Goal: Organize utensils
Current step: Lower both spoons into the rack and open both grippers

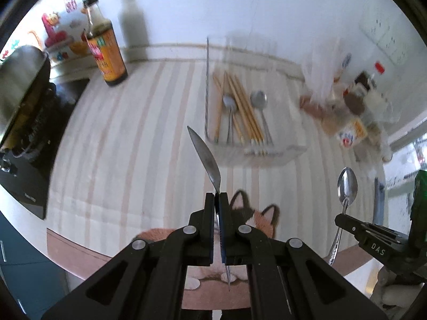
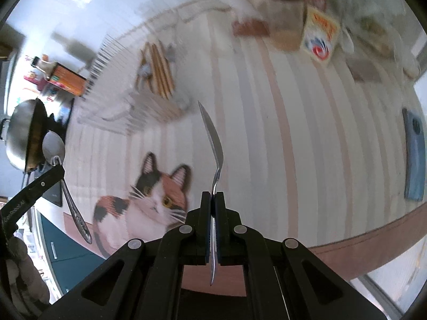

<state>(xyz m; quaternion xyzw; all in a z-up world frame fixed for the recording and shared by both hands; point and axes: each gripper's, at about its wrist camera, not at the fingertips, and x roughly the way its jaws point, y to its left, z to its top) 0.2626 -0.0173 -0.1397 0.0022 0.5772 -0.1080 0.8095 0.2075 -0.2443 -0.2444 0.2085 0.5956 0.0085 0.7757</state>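
Left claw (image 1: 216,196) pinching spoon (image 1: 205,157), right claw (image 2: 213,195) pinching another spoon (image 2: 213,138), clear bin (image 1: 256,149) holding chopsticks (image 1: 245,109), spoons

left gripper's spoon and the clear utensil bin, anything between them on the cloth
Nothing: in the left wrist view only bare striped tablecloth shows between the spoon and the bin.

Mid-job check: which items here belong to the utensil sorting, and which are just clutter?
Job: spoon in left hand-held gripper, spoon in right hand-held gripper, clear tray holding chopsticks and two spoons.

Clutter: sauce bottle, wok, packets and jars.
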